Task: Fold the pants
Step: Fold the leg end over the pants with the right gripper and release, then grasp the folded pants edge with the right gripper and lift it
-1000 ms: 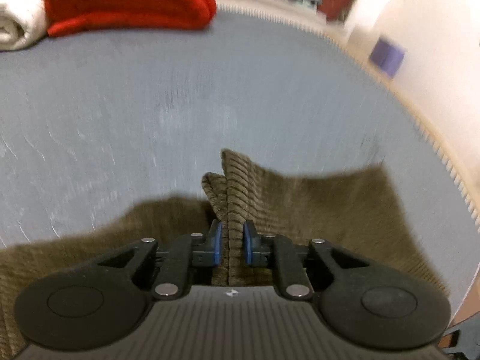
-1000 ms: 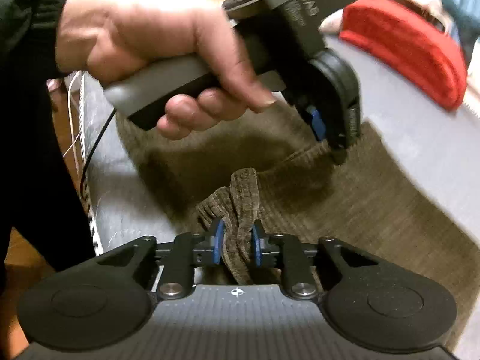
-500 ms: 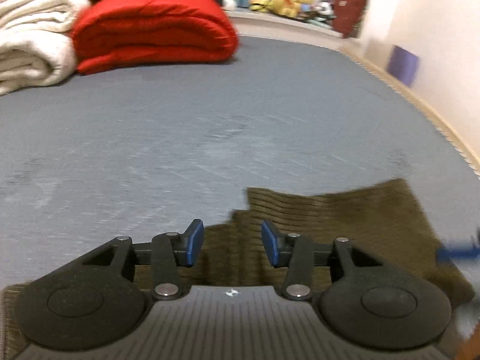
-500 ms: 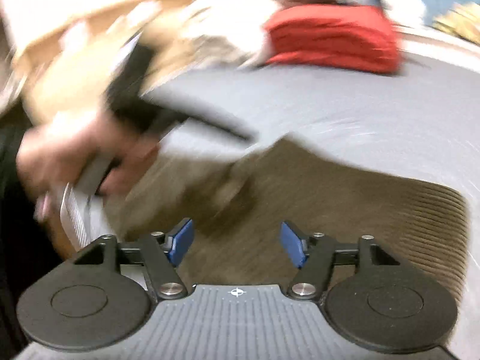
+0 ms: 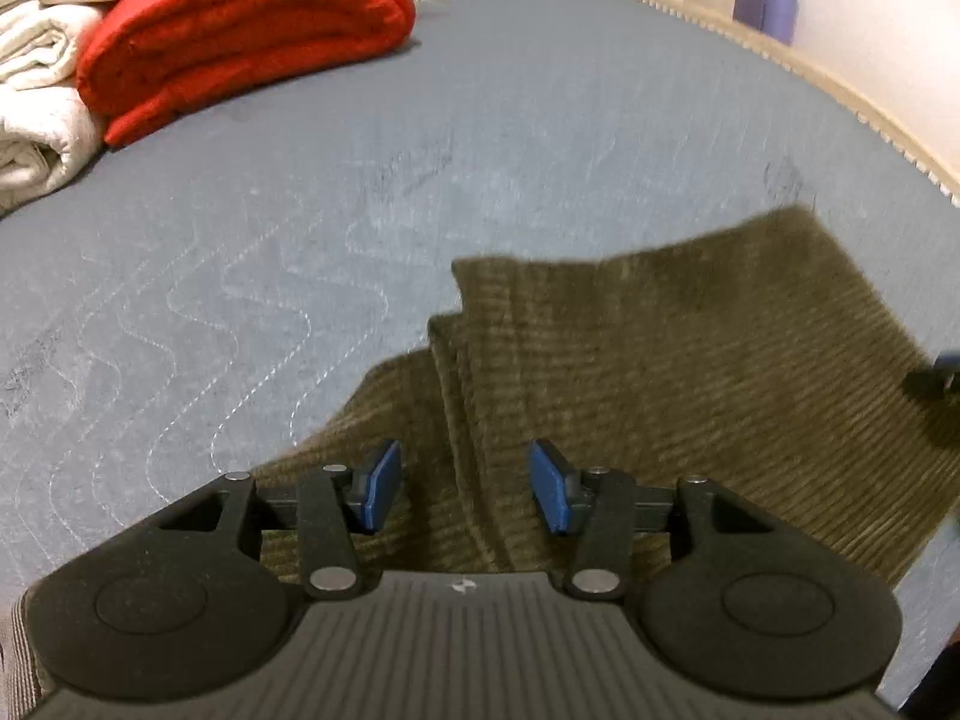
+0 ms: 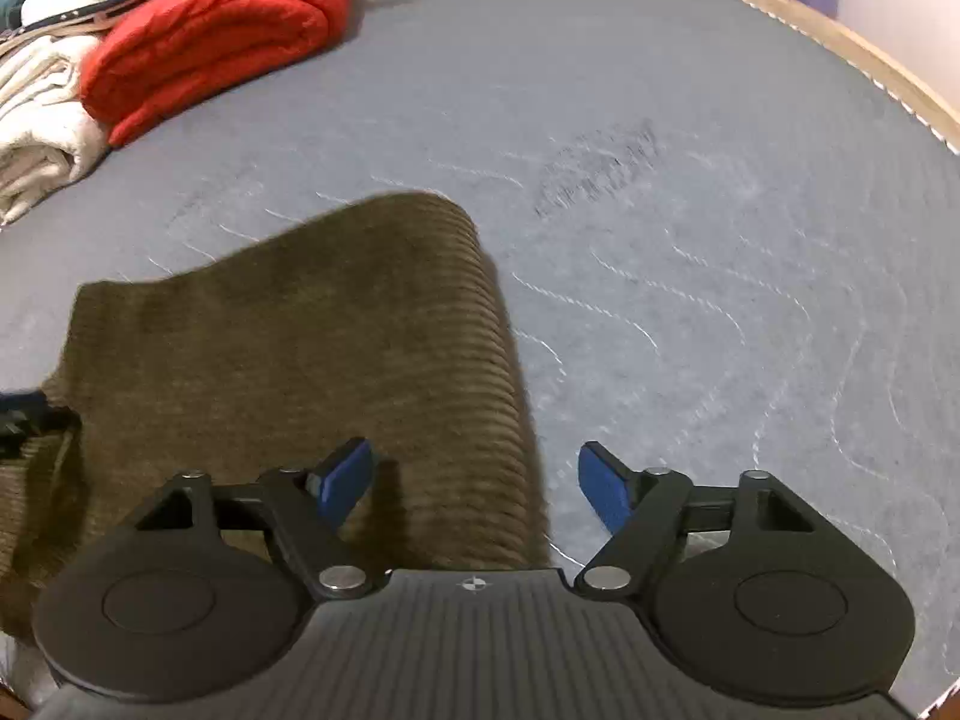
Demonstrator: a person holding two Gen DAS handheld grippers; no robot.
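Observation:
Olive-brown corduroy pants (image 5: 660, 360) lie folded flat on the grey quilted mattress (image 5: 300, 210). My left gripper (image 5: 459, 492) hovers over their near left part, jaws still opening, nothing pinched between the blue pads (image 5: 381, 489). In the right wrist view the pants (image 6: 288, 348) show a rounded folded edge on their right side. My right gripper (image 6: 477, 489) hangs above that edge, jaws opening wide, with only the cloth lying below them. A dark bit of the other gripper (image 5: 936, 378) shows at the right rim of the left wrist view.
A folded red blanket (image 5: 240, 36) and white towels (image 5: 36, 108) sit at the far left of the mattress. A stitched mattress border (image 5: 840, 90) and pale wall run along the right. Bare grey mattress (image 6: 750, 300) lies right of the pants.
Both grippers let go of the bunched corduroy and their jaws spread apart. The cloth now lies flat. The right gripper swung across to the pants' right edge.

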